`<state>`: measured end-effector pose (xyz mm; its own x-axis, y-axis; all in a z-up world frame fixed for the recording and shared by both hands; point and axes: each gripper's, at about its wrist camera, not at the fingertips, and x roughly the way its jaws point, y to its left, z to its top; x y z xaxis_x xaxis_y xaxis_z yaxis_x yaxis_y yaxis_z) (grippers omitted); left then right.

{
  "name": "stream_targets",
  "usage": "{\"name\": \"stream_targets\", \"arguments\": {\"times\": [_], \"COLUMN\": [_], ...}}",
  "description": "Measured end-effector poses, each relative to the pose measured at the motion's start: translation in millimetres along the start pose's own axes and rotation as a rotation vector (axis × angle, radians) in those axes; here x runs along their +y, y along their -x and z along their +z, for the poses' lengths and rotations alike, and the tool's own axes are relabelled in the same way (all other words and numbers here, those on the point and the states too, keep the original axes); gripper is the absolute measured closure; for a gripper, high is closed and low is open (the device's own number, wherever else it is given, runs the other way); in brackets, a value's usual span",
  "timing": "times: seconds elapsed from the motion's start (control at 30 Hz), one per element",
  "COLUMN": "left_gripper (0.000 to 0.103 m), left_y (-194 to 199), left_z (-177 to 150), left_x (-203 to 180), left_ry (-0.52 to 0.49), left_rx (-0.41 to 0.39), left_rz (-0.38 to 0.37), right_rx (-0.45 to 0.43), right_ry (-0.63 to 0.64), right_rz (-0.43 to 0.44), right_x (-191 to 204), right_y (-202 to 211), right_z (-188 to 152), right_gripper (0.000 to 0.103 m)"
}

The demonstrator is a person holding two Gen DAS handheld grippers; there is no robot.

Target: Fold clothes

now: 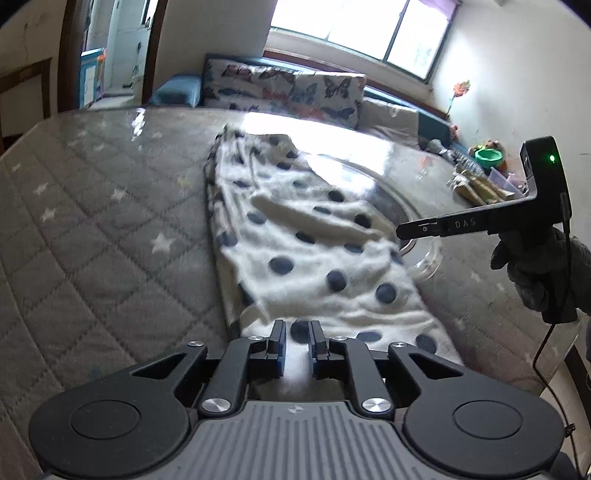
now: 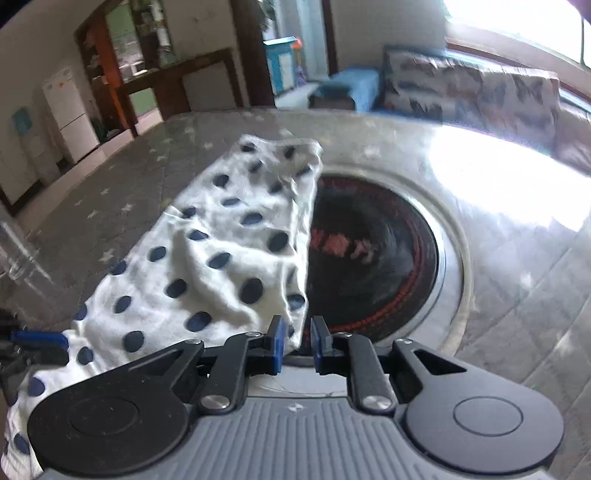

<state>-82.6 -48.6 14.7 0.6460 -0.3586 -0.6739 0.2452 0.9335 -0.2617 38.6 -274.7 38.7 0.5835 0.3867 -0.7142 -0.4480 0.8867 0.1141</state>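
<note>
- Polka-dot garment (image 1: pixel 317 236) (white, dark blue spots) laid out lengthwise on the counter (image 1: pixel 92 229), crumpled, partly folded over itself.
- Counter covered by a grey quilted cloth with white stars under a clear sheet; round dark inset (image 2: pixel 373 254) with red markings set in its middle.
- Garment's right edge overlapping the rim of the round inset, as seen from the right wrist view.
- Left tongs (image 1: pixel 298 343) clenched on the near end of the garment; white fabric pinched between the blue pads (image 1: pixel 281 347).
- Right tongs (image 2: pixel 297 345) at the garment's near right edge, jaws slightly apart; fabric edge draped against the left pad (grasp not confirmed, cannot tell).
- Right tongs also visible from the left wrist view, held over the garment's right side by a gloved hand (image 1: pixel 543 273); green light on its body.
- Butterfly-print sofa (image 1: pixel 288 92) beyond the counter, under a window (image 1: pixel 354 26).
</note>
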Motion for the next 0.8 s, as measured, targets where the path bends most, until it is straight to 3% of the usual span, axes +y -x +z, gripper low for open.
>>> {"name": "stream_targets", "arguments": {"times": [0.2, 0.33, 0.47, 0.6, 0.8], "left_gripper": [0.088, 0.088, 0.087, 0.078, 0.077], "left_y": [-5, -5, -7, -3, 7], "left_z": [2, -7, -16, -21, -25], "left_x": [-4, -8, -9, -15, -25], "left_ry": [-0.004, -0.046, -0.085, -0.132, -0.180], "left_rx": [-0.004, 0.004, 0.009, -0.010, -0.032], "left_rz": [-0.030, -0.035, -0.031, -0.023, -0.035], "right_rx": [0.048, 0.088, 0.112, 0.107, 0.097], "right_ry": [0.159, 0.232, 0.317, 0.366, 0.413], "right_rz": [0.154, 0.212, 0.205, 0.198, 0.213], "right_x": [44, 64, 78, 88, 103], "right_y": [16, 17, 17, 20, 26], "right_z": [-18, -35, -52, -58, -62], "right_gripper": [0.087, 0.086, 0.082, 0.081, 0.080]}}
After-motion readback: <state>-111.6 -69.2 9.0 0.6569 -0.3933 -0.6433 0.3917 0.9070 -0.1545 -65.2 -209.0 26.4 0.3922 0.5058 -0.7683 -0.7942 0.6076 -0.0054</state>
